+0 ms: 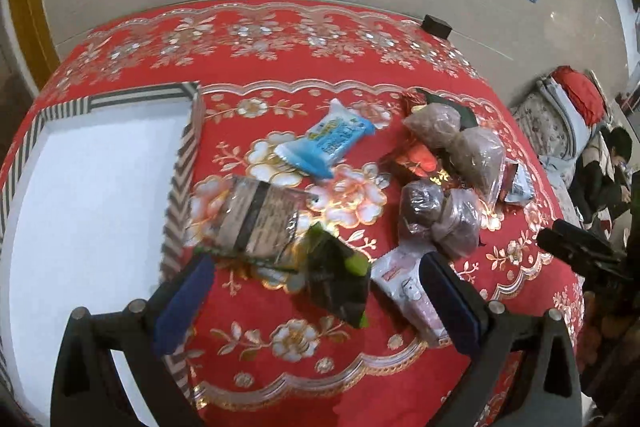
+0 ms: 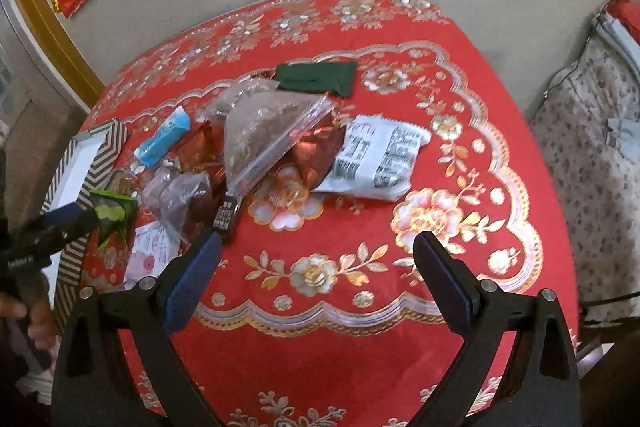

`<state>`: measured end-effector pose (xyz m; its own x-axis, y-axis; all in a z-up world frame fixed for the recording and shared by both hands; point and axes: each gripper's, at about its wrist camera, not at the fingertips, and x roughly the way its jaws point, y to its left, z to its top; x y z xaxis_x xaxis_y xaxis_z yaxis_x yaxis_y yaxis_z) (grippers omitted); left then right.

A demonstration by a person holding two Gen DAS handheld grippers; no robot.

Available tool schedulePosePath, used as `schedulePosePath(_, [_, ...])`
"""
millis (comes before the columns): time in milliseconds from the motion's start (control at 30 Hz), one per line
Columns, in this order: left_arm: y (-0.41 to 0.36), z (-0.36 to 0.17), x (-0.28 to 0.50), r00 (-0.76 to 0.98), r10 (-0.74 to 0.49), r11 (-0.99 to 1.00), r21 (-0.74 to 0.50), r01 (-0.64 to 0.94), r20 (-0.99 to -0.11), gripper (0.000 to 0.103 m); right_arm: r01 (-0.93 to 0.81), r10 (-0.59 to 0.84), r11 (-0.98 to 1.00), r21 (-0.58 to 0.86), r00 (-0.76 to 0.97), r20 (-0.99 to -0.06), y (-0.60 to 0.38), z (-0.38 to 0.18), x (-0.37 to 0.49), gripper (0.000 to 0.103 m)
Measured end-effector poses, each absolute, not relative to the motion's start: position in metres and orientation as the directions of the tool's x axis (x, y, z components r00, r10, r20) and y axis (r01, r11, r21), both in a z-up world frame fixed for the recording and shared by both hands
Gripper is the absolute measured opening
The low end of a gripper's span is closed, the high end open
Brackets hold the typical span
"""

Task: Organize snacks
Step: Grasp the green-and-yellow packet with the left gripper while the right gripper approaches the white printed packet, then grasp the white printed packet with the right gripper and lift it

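Snack packets lie on a red flowered tablecloth. My left gripper is open above a dark green packet, with a clear brown-labelled packet and a pink-white packet beside it. A blue packet and clear bags of brown snacks lie farther off. A striped box with a white inside stands at the left. My right gripper is open and empty over bare cloth, near a clear bag and a white packet. A flat dark green packet lies behind.
A small black box sits at the table's far edge. A flowered chair or bed stands to the right. A seated person is beyond the table at the right. A wall is behind the table.
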<state>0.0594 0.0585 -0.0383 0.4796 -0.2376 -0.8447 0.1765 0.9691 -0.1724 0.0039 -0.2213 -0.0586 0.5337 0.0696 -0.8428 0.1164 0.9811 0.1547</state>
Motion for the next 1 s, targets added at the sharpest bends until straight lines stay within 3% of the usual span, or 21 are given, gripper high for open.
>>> schedulePosePath(67, [0.051,-0.044,0.057,0.46,-0.234,0.968,-0.159,0.196,-0.857,0.094,0.114,0.078,0.98,0.161,0.528,-0.846,-0.219,-0.062,0.003,0.097])
schedulePosePath(133, [0.046,-0.054,0.057,0.431,-0.211,0.971,-0.138,0.195,-0.878,0.063,0.113,0.084,0.979,0.167,0.528,-0.845,-0.218,-0.063,0.002,0.097])
schedulePosePath(200, [0.043,-0.062,0.058,0.395,-0.223,0.97,-0.165,0.176,-0.891,0.052,0.112,0.084,0.979,0.168,0.529,-0.844,-0.217,-0.063,0.001,0.097])
schedulePosePath(367, [0.035,-0.063,0.055,0.405,-0.205,0.975,-0.15,0.164,-0.891,0.052,0.126,0.077,0.978,0.169,0.532,-0.843,-0.22,-0.062,-0.001,0.097])
schedulePosePath(400, [0.035,-0.063,0.057,0.407,-0.208,0.975,-0.156,0.159,-0.889,0.049,0.127,0.075,0.978,0.167,0.53,-0.845,-0.22,-0.062,-0.001,0.097])
schedulePosePath(433, [0.035,-0.063,0.058,0.41,-0.205,0.976,-0.155,0.152,-0.889,0.039,0.129,0.076,0.977,0.169,0.53,-0.845,-0.22,-0.062,-0.002,0.097])
schedulePosePath(800, [0.035,-0.058,0.039,0.435,-0.174,0.981,-0.118,0.153,-0.884,0.027,0.226,0.051,0.954,0.199,0.529,-0.847,-0.253,-0.068,0.03,0.096])
schedulePosePath(900, [0.031,-0.058,0.031,0.421,-0.193,0.976,-0.131,0.173,-0.886,0.027,0.286,-0.021,0.947,0.148,0.513,-0.858,-0.26,-0.068,0.049,0.086])
schedulePosePath(967, [0.03,-0.058,0.03,0.411,-0.208,0.973,-0.143,0.183,-0.887,0.027,0.305,-0.048,0.946,0.11,0.469,-0.882,-0.261,-0.073,0.059,0.072])
schedulePosePath(1000, [0.03,-0.058,0.03,0.412,-0.207,0.973,-0.144,0.18,-0.887,0.027,0.301,-0.043,0.947,0.11,0.461,-0.886,-0.26,-0.074,0.062,0.071])
